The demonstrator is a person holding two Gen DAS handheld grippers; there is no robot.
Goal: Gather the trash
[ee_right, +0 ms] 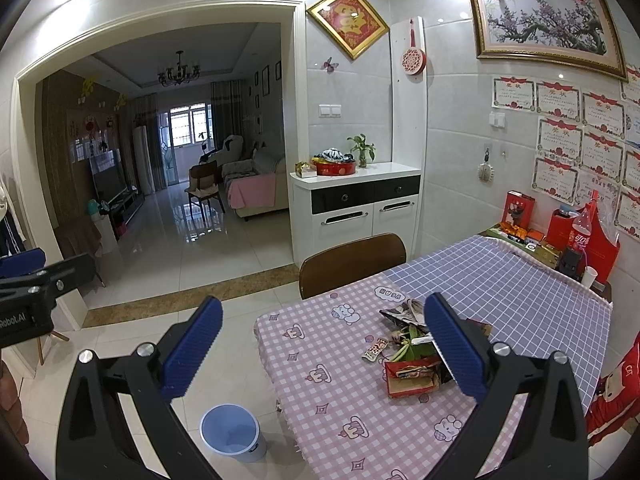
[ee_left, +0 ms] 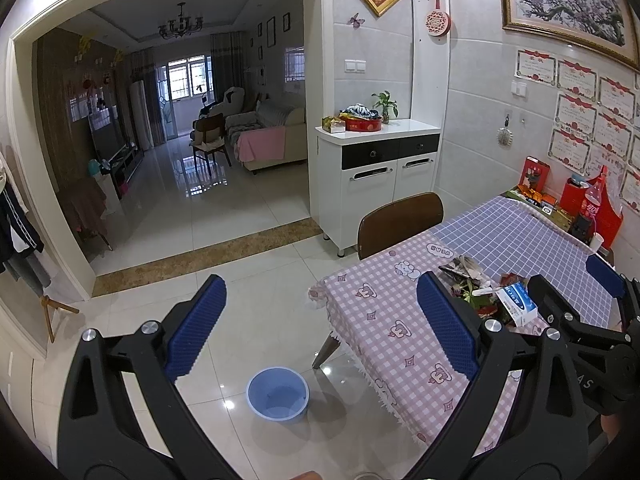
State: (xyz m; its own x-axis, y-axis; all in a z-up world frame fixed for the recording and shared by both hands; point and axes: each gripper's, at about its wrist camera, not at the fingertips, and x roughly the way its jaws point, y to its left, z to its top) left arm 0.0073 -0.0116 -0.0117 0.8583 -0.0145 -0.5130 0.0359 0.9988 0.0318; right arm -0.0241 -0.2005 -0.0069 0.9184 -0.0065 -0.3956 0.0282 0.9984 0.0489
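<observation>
A pile of trash (ee_right: 412,356) lies on the checked tablecloth (ee_right: 340,392): crumpled wrappers, green leaves, a red carton (ee_right: 410,378). In the left wrist view the pile (ee_left: 476,288) includes a blue-and-white box (ee_left: 516,304). A blue bin (ee_right: 232,432) stands on the floor by the table's corner; it also shows in the left wrist view (ee_left: 277,394). My left gripper (ee_left: 320,324) is open and empty above the floor and table edge. My right gripper (ee_right: 324,344) is open and empty above the table, short of the pile; it appears at the right of the left wrist view (ee_left: 568,284).
A brown chair (ee_right: 352,260) is pushed in at the table's far side. A cola bottle (ee_right: 580,236), red boxes and a cup (ee_right: 589,278) stand at the table's wall end. A white cabinet (ee_right: 356,208) stands behind the chair. A tiled floor leads into the living room.
</observation>
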